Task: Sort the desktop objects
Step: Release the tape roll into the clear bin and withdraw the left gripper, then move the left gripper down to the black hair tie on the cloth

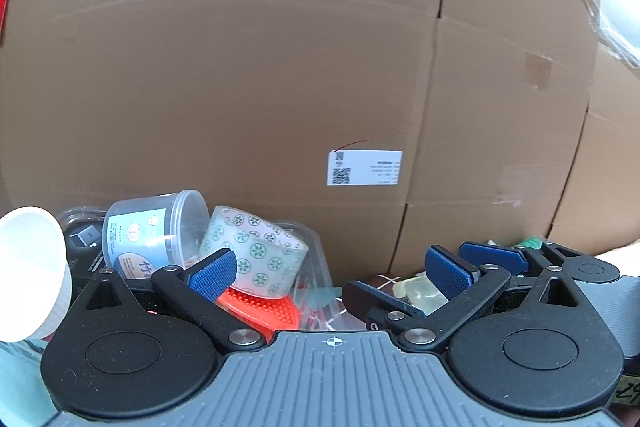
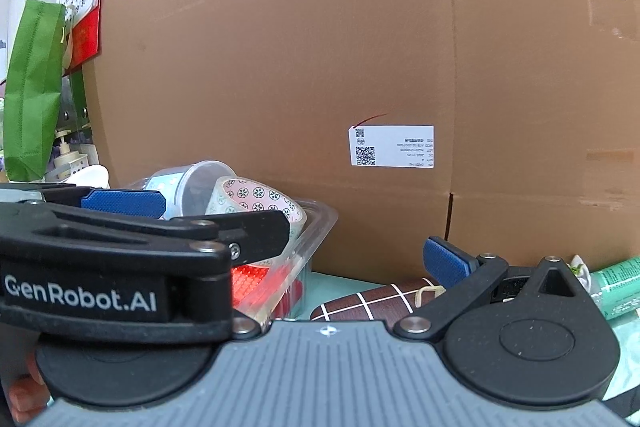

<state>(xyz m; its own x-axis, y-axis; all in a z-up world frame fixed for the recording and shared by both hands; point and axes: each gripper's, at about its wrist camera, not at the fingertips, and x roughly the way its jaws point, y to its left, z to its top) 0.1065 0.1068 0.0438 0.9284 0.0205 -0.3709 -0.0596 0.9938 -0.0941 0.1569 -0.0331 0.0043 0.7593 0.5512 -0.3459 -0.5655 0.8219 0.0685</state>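
- Left gripper is hovering with fingers spread wide, gripping nothing.
- Right gripper is likewise standing open, empty; its left finger is hidden.
- Brown gridded pouch is lying just ahead of the right gripper, long axis crosswise.
- Clear tray is sitting ahead-left by the cardboard box, holding the tape roll.

Tape roll and jar in tray, before carton.

White cup cut off left.
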